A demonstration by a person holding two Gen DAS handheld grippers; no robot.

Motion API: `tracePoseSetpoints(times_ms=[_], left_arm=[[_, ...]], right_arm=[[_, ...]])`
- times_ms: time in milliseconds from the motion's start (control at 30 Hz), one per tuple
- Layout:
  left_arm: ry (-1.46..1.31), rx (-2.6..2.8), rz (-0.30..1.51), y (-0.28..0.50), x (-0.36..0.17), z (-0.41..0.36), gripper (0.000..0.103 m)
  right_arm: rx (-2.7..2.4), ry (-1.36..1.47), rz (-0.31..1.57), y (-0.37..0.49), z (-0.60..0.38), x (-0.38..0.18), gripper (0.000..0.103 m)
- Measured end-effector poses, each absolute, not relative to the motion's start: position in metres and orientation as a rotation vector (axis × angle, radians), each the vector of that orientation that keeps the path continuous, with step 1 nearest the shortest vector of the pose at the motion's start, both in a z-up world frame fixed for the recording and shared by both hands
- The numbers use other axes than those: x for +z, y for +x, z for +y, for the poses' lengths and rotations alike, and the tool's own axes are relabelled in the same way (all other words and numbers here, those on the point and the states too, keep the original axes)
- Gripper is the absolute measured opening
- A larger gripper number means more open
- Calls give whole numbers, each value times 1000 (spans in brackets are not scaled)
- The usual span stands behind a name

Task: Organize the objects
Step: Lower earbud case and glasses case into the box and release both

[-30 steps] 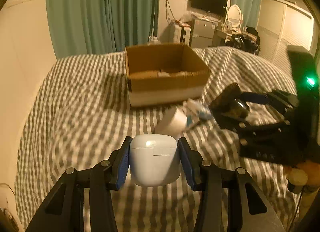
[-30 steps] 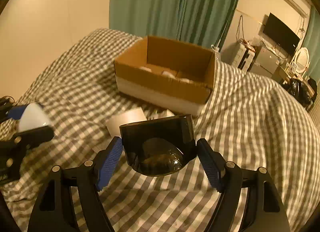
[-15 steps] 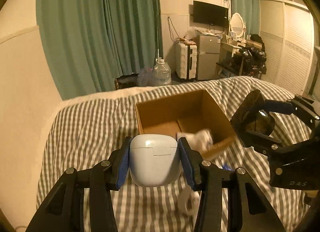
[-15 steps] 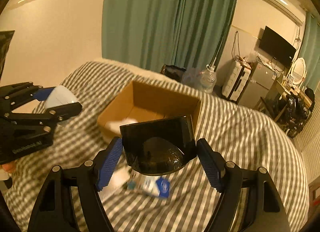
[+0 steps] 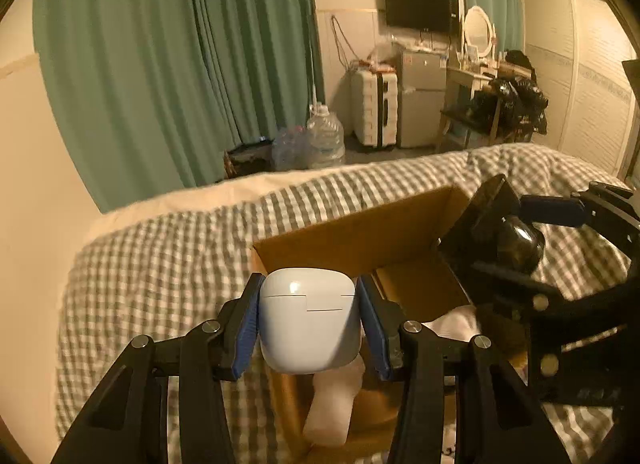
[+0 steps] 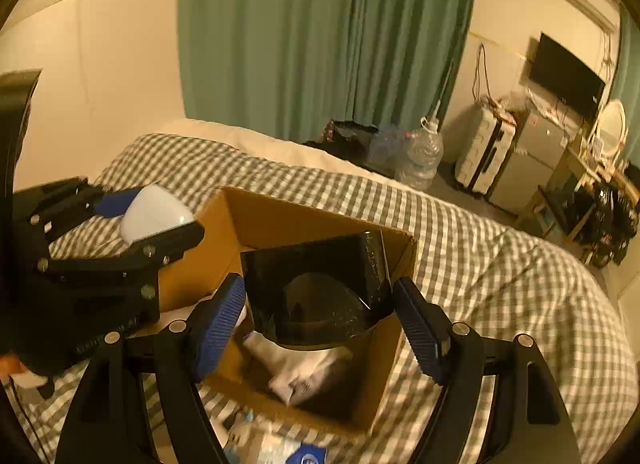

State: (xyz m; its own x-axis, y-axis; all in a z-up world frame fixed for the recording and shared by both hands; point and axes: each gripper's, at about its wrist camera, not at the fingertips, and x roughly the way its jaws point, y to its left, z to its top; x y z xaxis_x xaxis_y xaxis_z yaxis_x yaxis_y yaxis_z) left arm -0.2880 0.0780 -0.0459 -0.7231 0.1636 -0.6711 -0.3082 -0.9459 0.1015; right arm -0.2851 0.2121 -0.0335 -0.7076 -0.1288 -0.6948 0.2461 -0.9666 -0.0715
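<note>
The left gripper is clamped on a white earbud case and the right gripper on a dark glossy box, both held above the open cardboard box directly ahead. Some white items are already seen lying inside, beneath the fingers. Both held things are judged left to drop, and a blue-and-white packet is left outside, below the right gripper.

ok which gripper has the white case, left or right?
The left gripper: its fingers clamp the white earbud case. The right gripper holds a dark glossy object over the cardboard box.
</note>
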Motion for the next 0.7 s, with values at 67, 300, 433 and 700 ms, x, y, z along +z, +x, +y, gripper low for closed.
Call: tracePoseSetpoints(times_ms=[67,300,433,700], left_arm=[[-1041,2665,303,-297,-58,81,47],[-1085,2631,292,-314,-87,87,47],[-1078,2616,287,-312,-91,89,51],[-991,2665,289,-280,-59,89,87]], right_arm=[[-2716,1107,212,-298,216,-44,76],[-2694,1141,210,-318,221,-68,74],[-2669,1112,165,-315,226,-71,74],[-2741,1039,121,-284,242,-32,81]])
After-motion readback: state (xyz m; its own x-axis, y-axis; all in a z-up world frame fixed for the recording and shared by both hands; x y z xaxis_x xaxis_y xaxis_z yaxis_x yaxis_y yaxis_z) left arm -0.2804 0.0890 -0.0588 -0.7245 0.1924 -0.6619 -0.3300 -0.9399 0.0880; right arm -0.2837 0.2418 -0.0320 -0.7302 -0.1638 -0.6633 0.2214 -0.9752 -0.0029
